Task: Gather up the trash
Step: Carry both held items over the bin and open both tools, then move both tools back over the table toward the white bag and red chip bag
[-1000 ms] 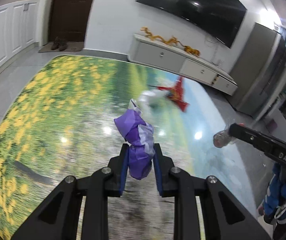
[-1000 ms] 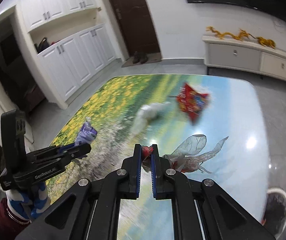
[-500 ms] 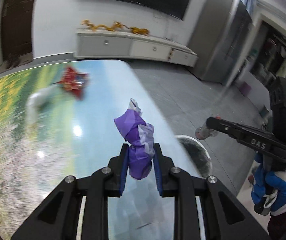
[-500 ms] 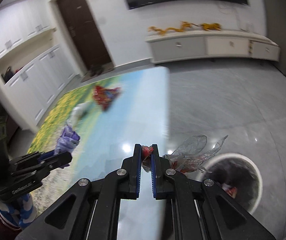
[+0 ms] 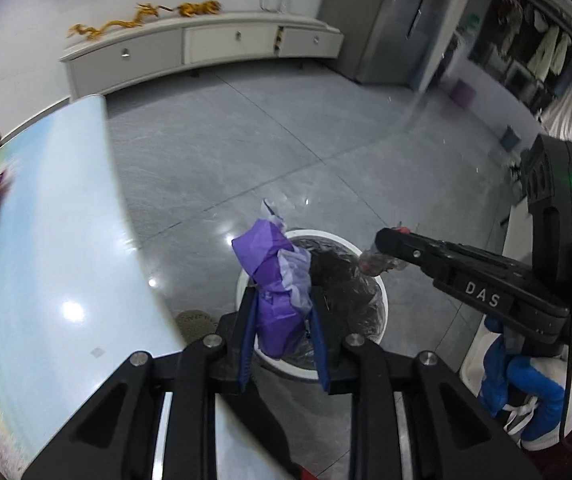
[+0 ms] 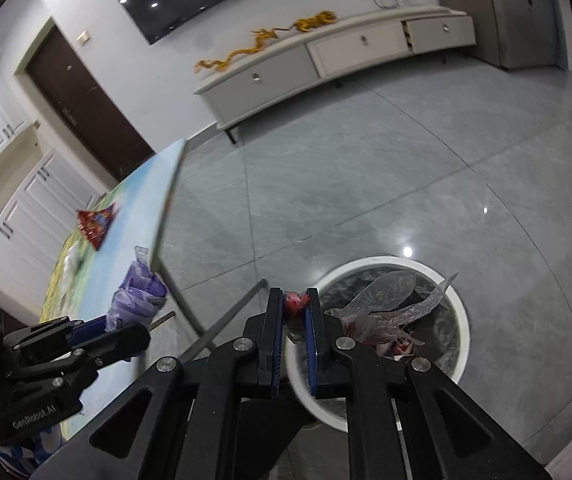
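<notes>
Your left gripper is clamped on a crumpled purple wrapper. The wrapper sticks up from between the two blue pads. You hold it over the near rim of the round white trash bin, which stands on the gray floor. The bin has a dark bag inside it.

Your right gripper is pinched on a bit of red and clear plastic wrapper. The red part sits between the pad tips. The clear part fans out to the right, over the open top of the bin. Some red and white trash already lies down inside the bin.

In the left wrist view, your right gripper reaches in from the right side, with the clear wrapper at its tip above the far rim of the bin. In the right wrist view, your left gripper shows low on the left, with the purple wrapper in its tip.

The table with the flower-field picture on top is to your left, just beside the bin. A red snack bag lies on the table, well apart from both grippers. You can see that bag at the left edge of the left wrist view too, but it is blurry there.

Far back, a long white cabinet stands by the wall with a gold dragon on top.
</notes>
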Demonstrator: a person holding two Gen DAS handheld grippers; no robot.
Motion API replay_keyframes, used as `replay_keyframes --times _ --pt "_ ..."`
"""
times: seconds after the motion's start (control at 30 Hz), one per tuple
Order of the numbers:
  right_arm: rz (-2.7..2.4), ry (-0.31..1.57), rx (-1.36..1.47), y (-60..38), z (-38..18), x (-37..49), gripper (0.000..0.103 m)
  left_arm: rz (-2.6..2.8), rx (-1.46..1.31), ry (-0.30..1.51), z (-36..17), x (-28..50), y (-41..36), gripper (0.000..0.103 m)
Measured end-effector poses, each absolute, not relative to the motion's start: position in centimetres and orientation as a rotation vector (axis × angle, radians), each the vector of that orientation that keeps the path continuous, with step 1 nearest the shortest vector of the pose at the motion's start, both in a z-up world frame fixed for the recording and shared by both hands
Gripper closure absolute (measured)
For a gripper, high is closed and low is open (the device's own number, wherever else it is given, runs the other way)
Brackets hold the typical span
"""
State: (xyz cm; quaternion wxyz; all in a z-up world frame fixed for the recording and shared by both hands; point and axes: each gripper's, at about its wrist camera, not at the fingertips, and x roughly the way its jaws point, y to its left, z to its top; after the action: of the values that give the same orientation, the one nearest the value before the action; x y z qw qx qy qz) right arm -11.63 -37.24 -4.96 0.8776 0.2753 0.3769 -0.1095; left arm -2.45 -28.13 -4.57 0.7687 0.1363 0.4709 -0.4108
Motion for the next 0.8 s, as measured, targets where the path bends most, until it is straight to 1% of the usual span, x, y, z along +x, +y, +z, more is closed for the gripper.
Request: replay_keyframes --times 0.07,0.13,0.2,0.23,0.27,0.33,0.6,0.8 --pt "-0.238 0.793 0.586 -38.2 -5.6 -11.8 0.091 -0.902 0.31 1.043 -5.2 -2.4 -29.6 0.078" --pt "-0.251 0.805 0.596 -39.1 -6.2 -11.4 0.086 -0.907 0.318 1.068 -6.0 -2.2 -31.2 0.077" --pt "-0.255 0.813 0.61 -39.9 -6.8 -11.3 0.067 -0.913 0.307 1.099 -6.7 -1.8 -32.2 0.075" --pt "-0.258 0.815 0.615 -40.1 -7.0 -11.1 0.063 -0.916 0.296 1.112 -7.0 -1.6 -32.4 0.071" --pt "-0.261 0.818 0.617 -40.4 -7.2 -10.9 0.062 -0.919 0.285 1.124 -7.2 -1.3 -32.6 0.063" --pt "-0.266 0.823 0.623 -40.9 -7.6 -10.9 0.062 -0.92 0.267 1.139 -7.7 -1.0 -32.9 0.056" --pt "-0.286 0.803 0.636 -42.0 -7.6 -11.3 0.062 -0.89 0.263 1.109 -7.6 -1.2 -31.7 0.056" --pt "-0.293 0.775 0.61 -41.2 -6.4 -12.1 0.06 -0.814 0.248 1.017 -5.5 -1.2 -30.2 0.056"
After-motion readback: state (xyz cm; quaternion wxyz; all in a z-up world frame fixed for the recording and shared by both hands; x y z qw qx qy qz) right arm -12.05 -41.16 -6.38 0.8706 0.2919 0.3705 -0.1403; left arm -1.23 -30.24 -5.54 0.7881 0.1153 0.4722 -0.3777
